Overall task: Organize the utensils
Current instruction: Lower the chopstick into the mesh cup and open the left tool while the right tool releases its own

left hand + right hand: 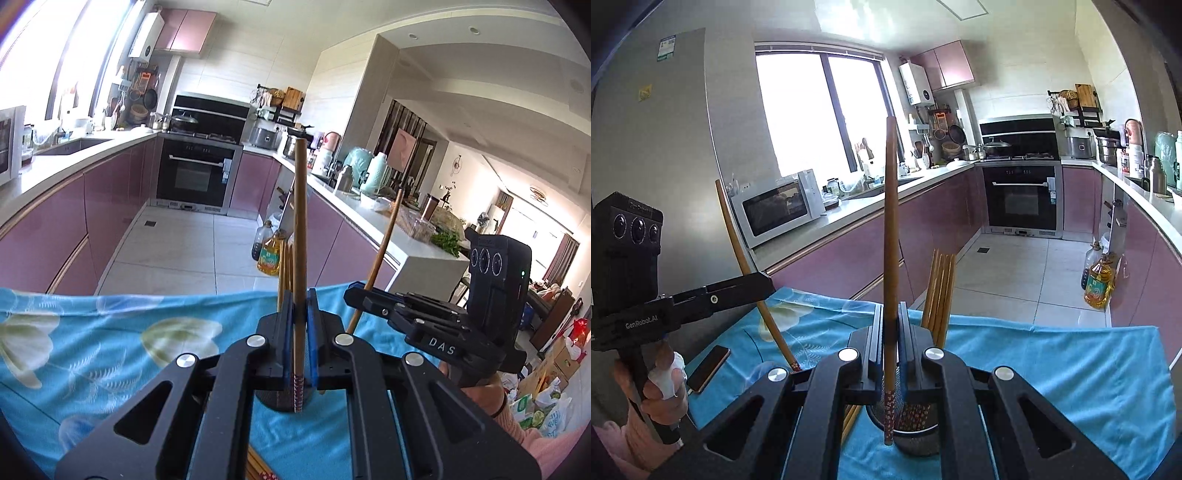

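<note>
Your left claw (300, 317) fills the near foreground of its own view, clenched on one wooden chopstick (300, 236) that stands nearly upright between the blue pads; the patterned tip (298, 393) hangs below the jaws toward 6 o'clock, the plain end points to 12. Behind that stick, more chopsticks (286, 269) stand bunched, just left of it. Under the claw lies a blue floral cloth (110, 332) spread over the counter, and a dark round holder (280, 402) sits right below the jaws, mostly hidden.

Your right claw (891, 332) shows the same grasp: clamped on a second chopstick (891, 221), upright, patterned tip (889, 410) low over a metal mesh holder (916, 432) at 6 o'clock. A bundle of chopsticks (940, 295) stands in that holder, rising at 1 o'clock from the claw, leaning slightly right. Loose chopsticks (849, 421) lie on the cloth just left of the holder.

At 9 o'clock in the right view you see the other claw (738, 288) with its stick slanting up-left, your hand (661, 384) on its grip. A phone (709, 369) lies flat on the cloth near that hand. Oil bottles (1099, 284) stand on the kitchen floor at 3 o'clock.
</note>
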`<state>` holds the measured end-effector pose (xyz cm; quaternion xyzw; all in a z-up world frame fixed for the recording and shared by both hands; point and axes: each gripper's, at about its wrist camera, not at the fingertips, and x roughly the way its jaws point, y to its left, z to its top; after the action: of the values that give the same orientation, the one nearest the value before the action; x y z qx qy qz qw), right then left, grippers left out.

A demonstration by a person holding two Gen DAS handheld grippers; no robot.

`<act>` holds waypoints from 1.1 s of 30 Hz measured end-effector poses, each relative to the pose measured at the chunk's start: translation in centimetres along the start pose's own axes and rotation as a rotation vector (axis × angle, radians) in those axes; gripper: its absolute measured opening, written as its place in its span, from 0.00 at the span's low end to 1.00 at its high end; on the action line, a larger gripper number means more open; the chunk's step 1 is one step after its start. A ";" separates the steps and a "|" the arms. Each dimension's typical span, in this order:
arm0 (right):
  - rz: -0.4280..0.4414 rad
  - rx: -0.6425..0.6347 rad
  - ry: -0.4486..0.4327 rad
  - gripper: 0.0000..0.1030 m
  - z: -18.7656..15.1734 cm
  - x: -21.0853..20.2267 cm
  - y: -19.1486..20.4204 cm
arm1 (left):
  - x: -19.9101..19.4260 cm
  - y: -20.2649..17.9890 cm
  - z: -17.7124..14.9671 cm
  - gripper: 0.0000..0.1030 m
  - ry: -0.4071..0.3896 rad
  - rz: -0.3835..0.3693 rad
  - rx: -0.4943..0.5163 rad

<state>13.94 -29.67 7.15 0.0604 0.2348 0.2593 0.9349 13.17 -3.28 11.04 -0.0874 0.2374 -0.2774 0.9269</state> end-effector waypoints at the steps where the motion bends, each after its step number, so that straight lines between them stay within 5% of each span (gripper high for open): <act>1: 0.000 -0.001 -0.005 0.06 0.3 0.0 0.0 | 0.1 -0.3 0.5 0.07 -0.010 0.000 0.004; 25: -0.013 0.058 -0.111 0.06 2.6 -0.7 -2.1 | 7.2 -0.5 1.1 0.07 0.091 0.094 0.049; 33: -0.019 0.070 -0.017 0.06 1.3 0.9 -3.0 | 8.1 -0.2 0.4 0.07 0.133 0.100 0.071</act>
<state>16.55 -31.75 7.28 0.0931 0.2363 0.2416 0.9366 19.22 -7.99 8.29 -0.0240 0.2926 -0.2444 0.9242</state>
